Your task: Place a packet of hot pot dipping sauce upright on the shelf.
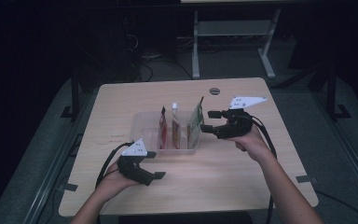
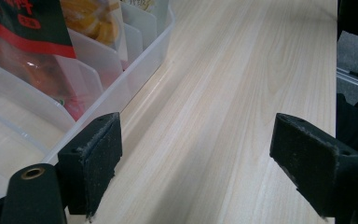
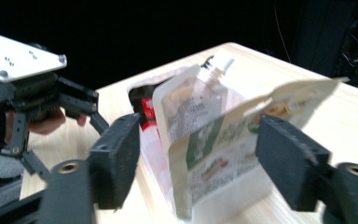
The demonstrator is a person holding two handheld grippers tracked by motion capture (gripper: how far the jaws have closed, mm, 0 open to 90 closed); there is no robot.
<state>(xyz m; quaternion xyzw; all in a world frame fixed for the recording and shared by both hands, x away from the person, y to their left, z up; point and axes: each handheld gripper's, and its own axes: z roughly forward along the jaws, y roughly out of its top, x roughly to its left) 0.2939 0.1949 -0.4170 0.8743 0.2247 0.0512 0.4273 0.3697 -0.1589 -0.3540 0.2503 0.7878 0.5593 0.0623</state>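
At right end of clear divider tray (image 1: 142, 122): right gripper (image 1: 208, 121) open around green pouch (image 1: 196, 122), unclamped; left gripper (image 1: 154, 164) open, empty. Risk: snagging and toppling pouch on withdrawal.

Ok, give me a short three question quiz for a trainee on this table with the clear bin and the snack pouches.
1. True or false: the right tool is clamped on the green and white pouch.
2. How many pouches stand in the clear divided bin? A) one B) three C) five
3. What lies between the pads of the left tool in the left gripper view?

Key:
1. False. In the right gripper view its pads stand apart, clear of the pouch.
2. B. The others are the red pouch and the spouted pouch.
3. Nothing held, bare wooden table; the bin sits just beside one pad.
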